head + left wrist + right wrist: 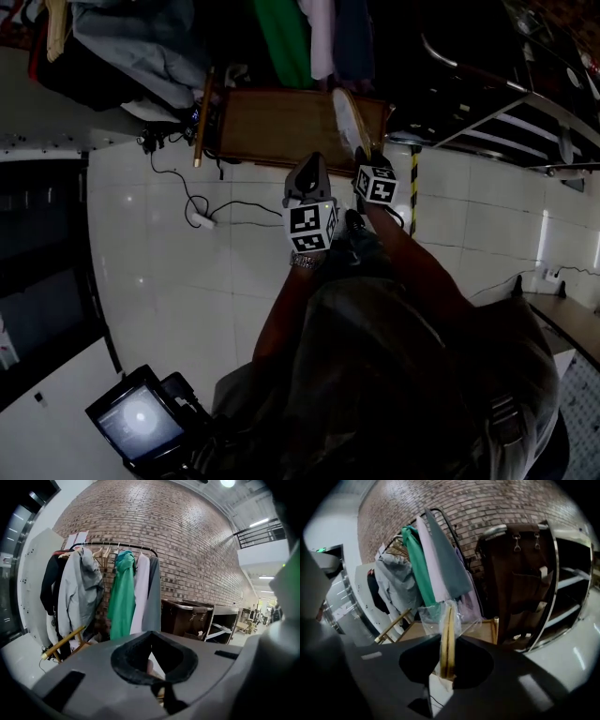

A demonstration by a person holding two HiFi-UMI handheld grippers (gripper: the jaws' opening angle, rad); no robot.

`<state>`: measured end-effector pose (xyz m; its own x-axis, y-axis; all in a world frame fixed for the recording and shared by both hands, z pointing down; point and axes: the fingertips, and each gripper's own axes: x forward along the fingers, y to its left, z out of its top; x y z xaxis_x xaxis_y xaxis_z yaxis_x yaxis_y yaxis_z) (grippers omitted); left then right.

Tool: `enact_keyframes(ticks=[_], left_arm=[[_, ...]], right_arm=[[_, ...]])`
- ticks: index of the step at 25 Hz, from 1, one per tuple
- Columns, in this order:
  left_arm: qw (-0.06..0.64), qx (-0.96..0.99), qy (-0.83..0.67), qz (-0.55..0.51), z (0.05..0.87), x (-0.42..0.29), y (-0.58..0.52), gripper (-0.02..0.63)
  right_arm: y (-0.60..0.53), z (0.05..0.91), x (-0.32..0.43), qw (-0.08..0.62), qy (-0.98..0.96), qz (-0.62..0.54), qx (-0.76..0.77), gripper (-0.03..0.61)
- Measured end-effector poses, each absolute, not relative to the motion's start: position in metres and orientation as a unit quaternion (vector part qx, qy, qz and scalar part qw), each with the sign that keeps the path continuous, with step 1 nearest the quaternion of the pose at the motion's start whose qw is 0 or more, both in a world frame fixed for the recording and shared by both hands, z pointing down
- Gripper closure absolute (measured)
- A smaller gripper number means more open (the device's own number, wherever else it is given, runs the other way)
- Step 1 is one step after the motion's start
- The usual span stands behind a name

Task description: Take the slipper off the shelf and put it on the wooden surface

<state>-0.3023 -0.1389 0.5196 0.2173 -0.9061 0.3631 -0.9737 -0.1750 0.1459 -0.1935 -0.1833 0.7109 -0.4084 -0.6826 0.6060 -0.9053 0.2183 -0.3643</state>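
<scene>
Right tongs are clamping the slipper edge-on. The jaws are standing nearly together on the thin sole, and a clear wrapper is projecting past them. Left tongs are hanging just to the left of the right ones. Their jaws appear drawn together, with nothing between them.

The slipper is already off the shelf at the right. It is being held in the air, tilted on its edge, above the far right part of the wooden surface, below the hanging clothes.

The step in hand is judged to be the placing. For a clean result:

1. The operator is advised to be lowering the right tongs steadily, while keeping the slipper over the boards and away from the right edge of the surface.
2. The wrist should be turning during the descent, so that the sole is arriving flat rather than on its edge.
3. The jaws should be parting only once the sole is bearing on the wood. The wrapper is likely to be slippery, so an early release risks a slide.
4. The left tongs should be staying clear of the landing area.
</scene>
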Motion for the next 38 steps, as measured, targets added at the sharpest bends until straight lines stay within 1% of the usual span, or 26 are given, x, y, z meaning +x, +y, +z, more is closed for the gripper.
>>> enact_keyframes(ticks=[4, 10, 12, 13, 14, 16, 17, 19, 21, 23, 25, 27, 29, 32, 34, 35, 37, 38], left_arm=[[0.186, 0.759, -0.616, 0.101, 0.531, -0.327, -0.14, 0.609], [0.224, 0.77, -0.588, 0.108, 0.566, -0.352, -0.13, 0.609], [0.227, 0.776, -0.578, 0.114, 0.574, -0.355, -0.123, 0.609], [0.23, 0.777, -0.574, 0.117, 0.577, -0.355, -0.119, 0.609], [0.234, 0.778, -0.571, 0.117, 0.579, -0.356, -0.114, 0.609], [0.239, 0.78, -0.567, 0.117, 0.581, -0.358, -0.109, 0.609], [0.238, 0.781, -0.565, 0.118, 0.582, -0.359, -0.107, 0.609], [0.236, 0.782, -0.565, 0.12, 0.583, -0.362, -0.105, 0.609], [0.239, 0.78, -0.566, 0.119, 0.583, -0.364, -0.103, 0.609], [0.242, 0.779, -0.566, 0.117, 0.581, -0.366, -0.102, 0.609], [0.239, 0.782, -0.564, 0.112, 0.574, -0.365, -0.1, 0.609], [0.234, 0.788, -0.559, 0.109, 0.565, -0.366, -0.095, 0.609], [0.237, 0.794, -0.551, 0.1, 0.554, -0.37, -0.083, 0.609], [0.234, 0.808, -0.533, 0.091, 0.54, -0.374, -0.059, 0.609], [0.224, 0.818, -0.521, 0.094, 0.536, -0.372, -0.047, 0.609], [0.223, 0.822, -0.515, 0.095, 0.534, -0.37, -0.042, 0.609], [0.222, 0.827, -0.508, 0.097, 0.528, -0.366, -0.034, 0.609], [0.221, 0.828, -0.505, 0.1, 0.525, -0.363, -0.03, 0.609]], right_arm=[[-0.193, 0.757, -0.203, 0.163, -0.723, 0.382, 0.552, 0.52], [-0.191, 0.804, -0.215, 0.11, -0.672, 0.448, 0.579, 0.514], [-0.187, 0.823, -0.219, 0.134, -0.67, 0.45, 0.575, 0.504], [-0.181, 0.832, -0.218, 0.157, -0.666, 0.448, 0.575, 0.487], [-0.175, 0.84, -0.216, 0.181, -0.66, 0.447, 0.575, 0.451], [-0.165, 0.851, -0.213, 0.217, -0.646, 0.45, 0.577, 0.315], [-0.162, 0.854, -0.211, 0.229, -0.641, 0.449, 0.579, 0.275], [-0.158, 0.856, -0.205, 0.25, -0.633, 0.434, 0.59, 0.227], [-0.157, 0.851, -0.193, 0.268, -0.626, 0.404, 0.61, 0.217], [-0.157, 0.84, -0.183, 0.269, -0.619, 0.382, 0.632, 0.201], [-0.153, 0.829, -0.178, 0.255, -0.615, 0.384, 0.64, 0.211], [-0.147, 0.812, -0.179, 0.242, -0.621, 0.381, 0.641, 0.241], [-0.137, 0.784, -0.192, 0.236, -0.649, 0.364, 0.624, 0.305], [-0.116, 0.728, -0.223, 0.23, -0.714, 0.317, 0.581, 0.384], [-0.102, 0.686, -0.235, 0.22, -0.74, 0.282, 0.569, 0.426], [-0.094, 0.666, -0.239, 0.21, -0.748, 0.271, 0.567, 0.46], [-0.078, 0.63, -0.247, 0.183, -0.762, 0.263, 0.562, 0.566], [-0.069, 0.614, -0.251, 0.169, -0.768, 0.263, 0.559, 0.577]])
